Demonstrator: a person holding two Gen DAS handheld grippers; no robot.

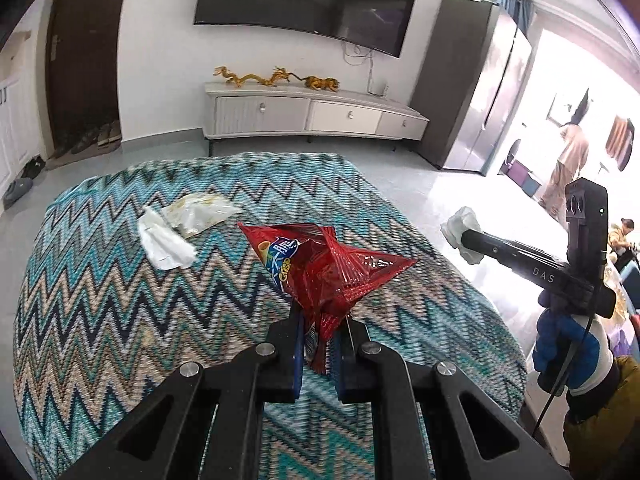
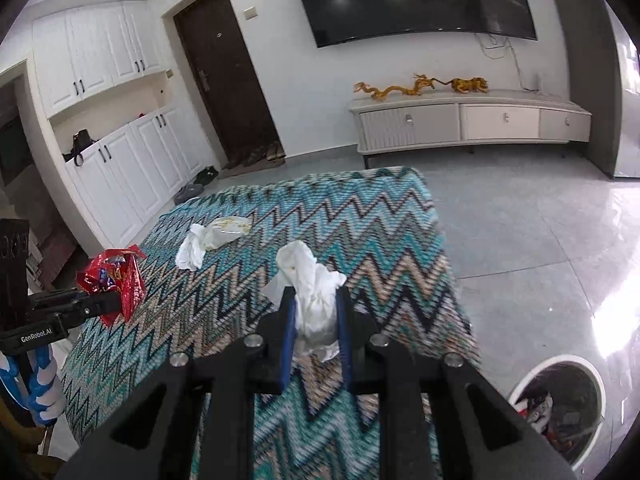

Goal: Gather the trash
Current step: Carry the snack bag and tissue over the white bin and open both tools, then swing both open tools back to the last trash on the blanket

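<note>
My left gripper (image 1: 322, 314) is shut on a crumpled red snack wrapper (image 1: 320, 264), held above the zigzag-patterned table cover (image 1: 120, 320). In the right wrist view the same wrapper (image 2: 114, 276) hangs at the far left in the left gripper (image 2: 116, 298). My right gripper (image 2: 316, 300) is shut on a crumpled white tissue (image 2: 312, 280), lifted over the table cover (image 2: 400, 260); in the left wrist view that tissue (image 1: 460, 232) sticks out of the right gripper (image 1: 464, 238) past the table's right side. Still lying on the cover are a white tissue (image 1: 164, 244) and a clear plastic wrapper (image 1: 200, 210).
A white-rimmed trash bin (image 2: 560, 364) with rubbish inside stands on the tiled floor at lower right of the right wrist view. A low TV cabinet (image 1: 312, 114) lines the far wall. A person (image 1: 568, 160) stands in the bright room at right. Shoes lie by the dark door (image 2: 224, 72).
</note>
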